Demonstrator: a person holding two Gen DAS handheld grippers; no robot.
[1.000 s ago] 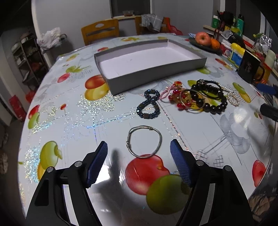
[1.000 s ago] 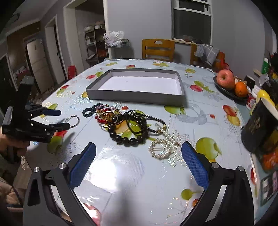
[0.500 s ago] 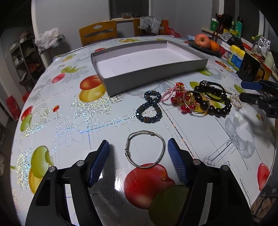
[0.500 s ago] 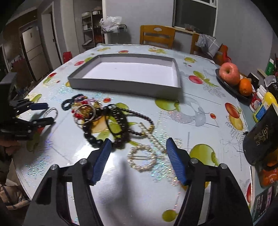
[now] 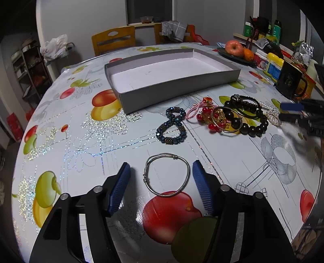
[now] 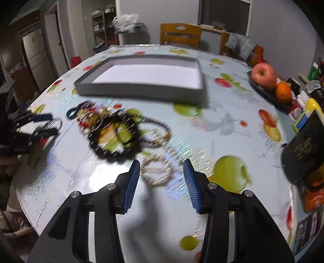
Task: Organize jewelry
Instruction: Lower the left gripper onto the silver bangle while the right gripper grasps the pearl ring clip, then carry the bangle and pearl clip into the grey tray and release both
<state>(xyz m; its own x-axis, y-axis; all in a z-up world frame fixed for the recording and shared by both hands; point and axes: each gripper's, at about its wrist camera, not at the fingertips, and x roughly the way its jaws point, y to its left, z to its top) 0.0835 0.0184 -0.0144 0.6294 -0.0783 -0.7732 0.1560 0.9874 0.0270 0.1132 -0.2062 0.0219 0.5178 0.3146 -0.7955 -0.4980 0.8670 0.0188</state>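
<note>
Left gripper (image 5: 161, 174) closing, blue pads either side of the thin silver wire bangle (image 5: 166, 175) on the table, not touching it; right gripper (image 6: 161, 172) closing too, the blurred pearly beaded bracelet (image 6: 157, 172) between its pads, contact unclear; the shallow grey cardboard tray (image 6: 141, 92) sits well beyond both

right-wrist view motion-blurred; pearl bracelet (image 6: 157, 172) smeared, black mug (image 6: 305, 153) cut off

Grey walls, a wooden chair (image 5: 113, 41), a dark window (image 6: 224, 17), perhaps shelving (image 5: 26, 68) at left.
</note>
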